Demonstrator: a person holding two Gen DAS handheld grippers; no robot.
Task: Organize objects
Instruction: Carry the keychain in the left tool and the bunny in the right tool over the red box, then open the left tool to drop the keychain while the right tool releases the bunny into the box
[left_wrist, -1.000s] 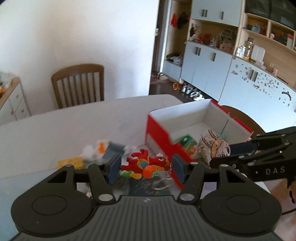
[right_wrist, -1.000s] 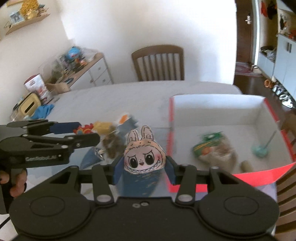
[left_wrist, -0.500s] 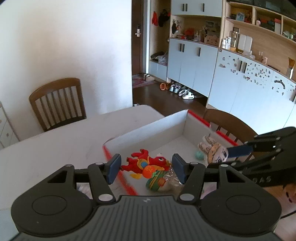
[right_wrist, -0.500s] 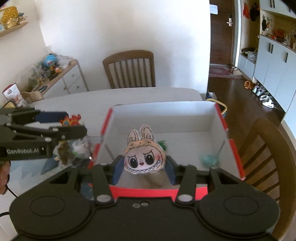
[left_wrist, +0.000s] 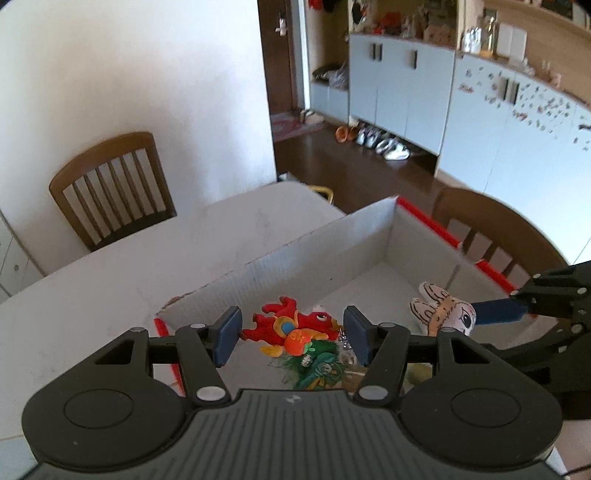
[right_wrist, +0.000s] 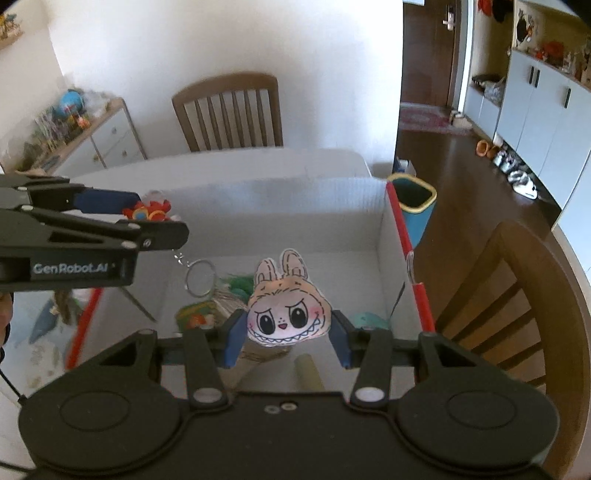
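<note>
My left gripper (left_wrist: 291, 334) is shut on a red dragon keychain (left_wrist: 291, 325) and holds it over the red-and-white box (left_wrist: 332, 240); its key ring (right_wrist: 198, 277) hangs below in the right wrist view. My right gripper (right_wrist: 284, 332) is shut on a bunny-eared monster-face charm (right_wrist: 286, 314), also above the box; the charm shows in the left wrist view (left_wrist: 443, 314). Inside the box lie a green toy (left_wrist: 321, 367), a snack packet (right_wrist: 194, 315), a teal object (right_wrist: 369, 319) and a beige cylinder (right_wrist: 308, 373).
The box sits on a white table (left_wrist: 110, 288). Wooden chairs stand at the far side (left_wrist: 110, 188) and right of the box (right_wrist: 517, 295). A teal bin (right_wrist: 413, 206) stands on the floor beyond the box. More small objects lie on the table left of the box (right_wrist: 48, 321).
Both grippers have moved from the table's clutter over to above the box, each carrying its toy. The box interior now fills the view under them.
</note>
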